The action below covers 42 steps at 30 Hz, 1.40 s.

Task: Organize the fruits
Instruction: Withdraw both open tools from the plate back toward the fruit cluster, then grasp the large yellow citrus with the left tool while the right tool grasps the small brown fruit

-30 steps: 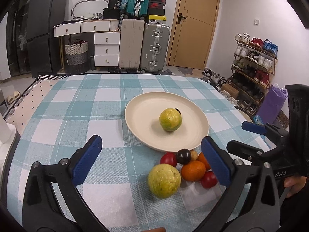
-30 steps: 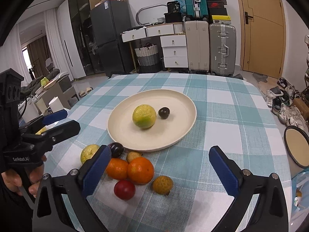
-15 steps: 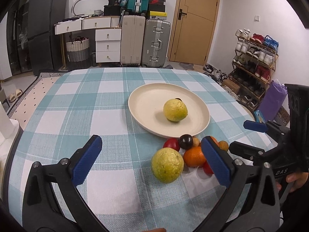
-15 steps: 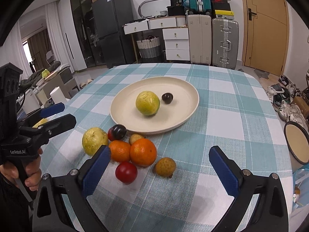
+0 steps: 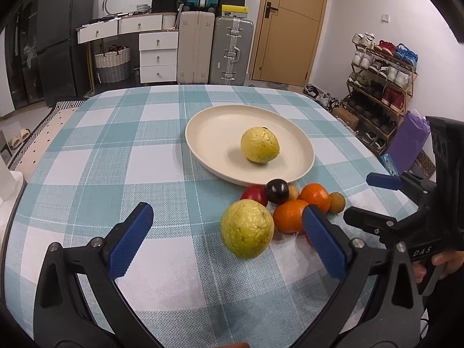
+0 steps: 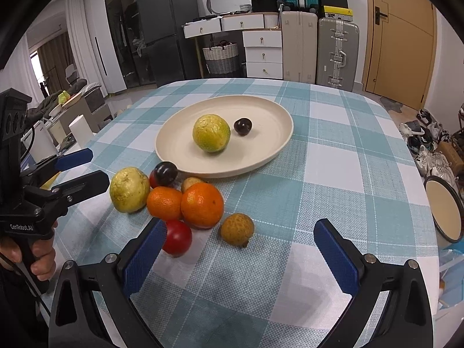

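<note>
1. Organizing of fruits only partly done, judging from the present layout: two fruits on the cream plate (image 6: 275, 150), the rest beside it on the desk (image 6: 333, 174) with checked cloth.
2. Already on the plate: one yellow-green guava (image 6: 211, 132) near the middle and one small dark plum (image 6: 243, 126) just beside it, apparently not touching. From the left wrist view, plum almost hidden behind this guava.
3. Not yet moved, all in one tight cluster close to the near rim of the plate: a second guava (image 6: 129, 185), a second dark plum (image 6: 165, 173), two oranges, the smaller (image 6: 163, 203) and the larger (image 6: 202, 205) touching each other, a red fruit (image 6: 177, 237), another red fruit (image 5: 254, 195) mostly covered by the plum, a small tan fruit (image 6: 191, 182) between the plum and the oranges, and a rough brown-yellow fruit, maybe a longan or lychee (image 6: 237, 229), slightly apart at the side.
4. Left hand-held gripper (image 5: 226, 242): jaws spread wide, nothing between them, aimed at the loose guava, which sits between the two blue pads in that view but without contact.
5. Right hand-held gripper (image 6: 240, 256): also wide apart and empty, low over the desk, the rough brown-yellow fruit just in front of the gap.
6. Probably left to do: about eight fruits to carry onto the plate; likely next the guava, or the brown-yellow fruit.
</note>
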Each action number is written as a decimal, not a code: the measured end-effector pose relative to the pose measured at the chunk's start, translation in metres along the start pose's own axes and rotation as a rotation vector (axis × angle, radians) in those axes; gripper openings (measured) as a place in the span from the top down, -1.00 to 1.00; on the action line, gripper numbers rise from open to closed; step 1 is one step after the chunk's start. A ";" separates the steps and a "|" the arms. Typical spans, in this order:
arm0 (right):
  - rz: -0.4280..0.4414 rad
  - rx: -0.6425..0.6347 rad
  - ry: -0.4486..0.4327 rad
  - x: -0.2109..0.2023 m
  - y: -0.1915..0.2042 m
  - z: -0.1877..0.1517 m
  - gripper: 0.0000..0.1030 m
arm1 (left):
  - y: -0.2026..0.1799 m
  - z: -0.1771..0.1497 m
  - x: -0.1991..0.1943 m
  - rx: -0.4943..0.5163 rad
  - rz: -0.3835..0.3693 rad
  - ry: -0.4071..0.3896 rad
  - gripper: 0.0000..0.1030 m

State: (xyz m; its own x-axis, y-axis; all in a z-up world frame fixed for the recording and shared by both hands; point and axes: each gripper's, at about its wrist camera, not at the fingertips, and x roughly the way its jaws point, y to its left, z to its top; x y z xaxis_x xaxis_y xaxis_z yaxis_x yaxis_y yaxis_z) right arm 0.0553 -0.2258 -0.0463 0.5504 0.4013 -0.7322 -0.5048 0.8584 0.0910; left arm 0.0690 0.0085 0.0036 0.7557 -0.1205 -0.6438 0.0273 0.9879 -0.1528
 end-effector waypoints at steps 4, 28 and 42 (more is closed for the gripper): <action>-0.028 0.009 0.016 0.003 -0.006 -0.001 -1.00 | 0.000 -0.003 0.008 -0.001 -0.001 0.018 -0.99; 0.036 -0.002 0.091 0.026 -0.010 -0.007 -0.50 | 0.000 -0.007 0.029 0.012 0.005 0.076 -0.99; 0.061 -0.014 0.092 0.031 -0.007 -0.005 -0.08 | -0.006 -0.008 0.044 0.041 -0.006 0.115 -0.83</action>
State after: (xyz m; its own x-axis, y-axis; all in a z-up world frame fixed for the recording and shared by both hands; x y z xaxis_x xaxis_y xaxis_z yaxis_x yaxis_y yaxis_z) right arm 0.0720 -0.2208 -0.0727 0.4550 0.4208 -0.7848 -0.5454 0.8283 0.1280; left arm 0.0966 -0.0032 -0.0297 0.6751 -0.1348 -0.7254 0.0605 0.9900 -0.1276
